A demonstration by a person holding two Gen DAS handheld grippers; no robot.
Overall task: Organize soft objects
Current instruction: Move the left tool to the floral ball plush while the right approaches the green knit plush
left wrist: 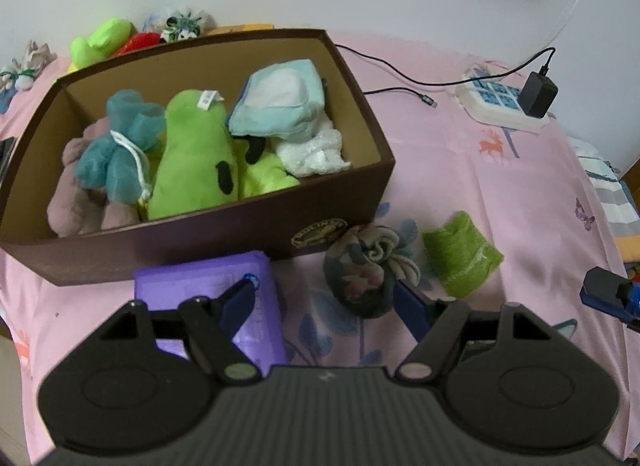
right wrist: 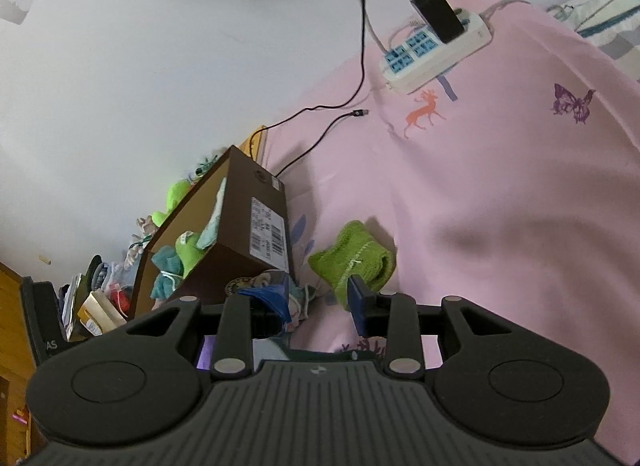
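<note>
With both the left tongs (left wrist: 326, 302) and right tongs (right wrist: 318, 300) spread empty, the floral bundle (left wrist: 366, 272) beside the box (left wrist: 224, 242) may unroll if pinched shallowly.

Brown box (left wrist: 240, 225) sitting open on the pink bed, holding green plush (left wrist: 192, 161), teal mesh pouf (left wrist: 120, 145), light-blue cloth (left wrist: 280, 97), white towel (left wrist: 312, 149). Floral rolled bundle (left wrist: 364, 266) lying just outside the box's front corner, folded green towel (left wrist: 460, 254) lying beside it.
</note>
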